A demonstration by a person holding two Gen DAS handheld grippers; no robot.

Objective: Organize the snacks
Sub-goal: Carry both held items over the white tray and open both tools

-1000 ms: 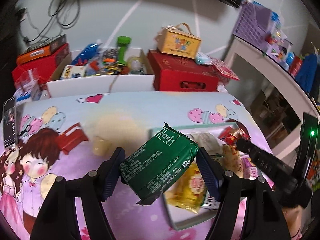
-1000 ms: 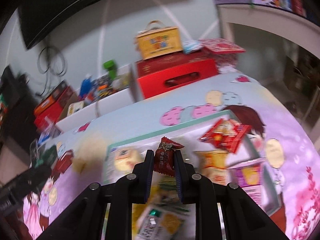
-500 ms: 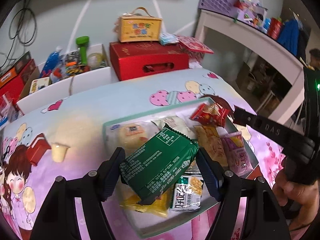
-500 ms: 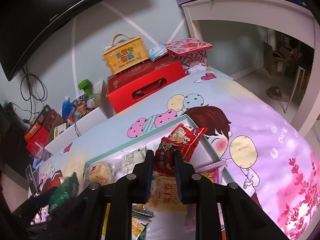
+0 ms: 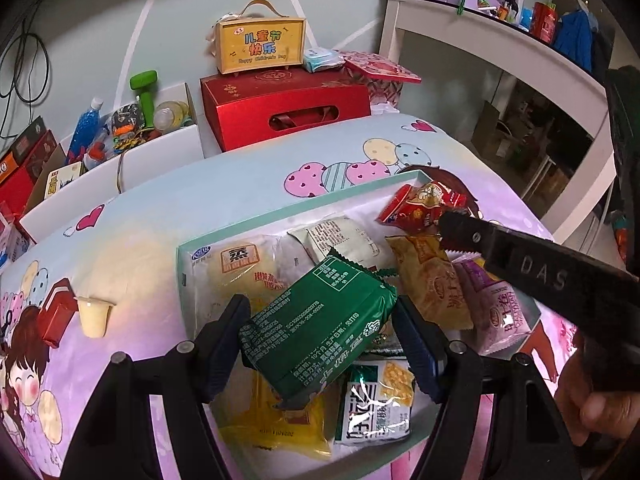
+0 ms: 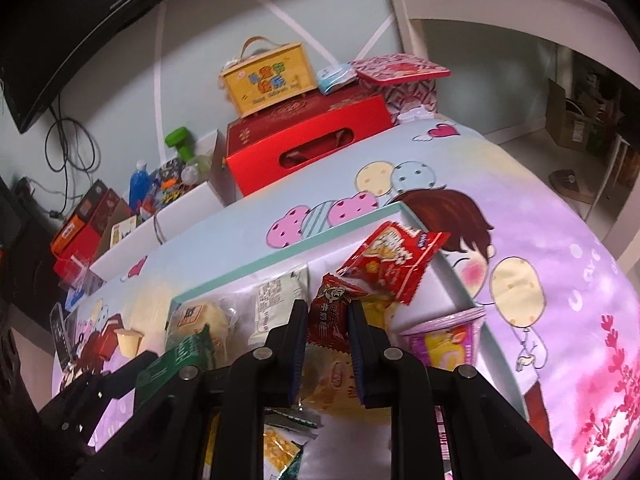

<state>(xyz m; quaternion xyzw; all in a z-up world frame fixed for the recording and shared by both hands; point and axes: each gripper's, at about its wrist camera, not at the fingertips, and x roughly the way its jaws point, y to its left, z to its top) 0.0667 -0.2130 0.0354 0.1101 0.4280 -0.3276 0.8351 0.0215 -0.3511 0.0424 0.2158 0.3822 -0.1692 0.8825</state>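
A: What does the left wrist view show that the right one lacks?

B: The whole green foil snack packet (image 5: pixel 318 322), its white-printed back up, clamped between the left gripper (image 5: pixel 320 338) and its 2 blue-padded fingers (image 5: pixel 224 336), held above the white shallow tray with the mint-green rim (image 5: pixel 280 210). In the right wrist view only that packet's crimped edge (image 6: pixel 180 354) peeks in at the lower left.

A: And the right view?

B: The right gripper (image 6: pixel 327 344) pinches a small dark red candy wrapper (image 6: pixel 330 316) with a cartoon face between fingers drawn close, over the tray's (image 6: pixel 288 254) middle. From the left wrist camera that gripper (image 5: pixel 452 232) is a black bar reaching over the tray; I cannot see the wrapper there.

A: Any writing?

B: "DAS" is on that black bar. The yellow handled gift box (image 5: pixel 260 46) reads "儿童节快乐, Happy Children's Day". A pale bread bag (image 5: pixel 236 264) in the tray shows "蒸". The bright red snack bag (image 5: pixel 422 206) leans on the tray's far corner; its lettering is too small to read.
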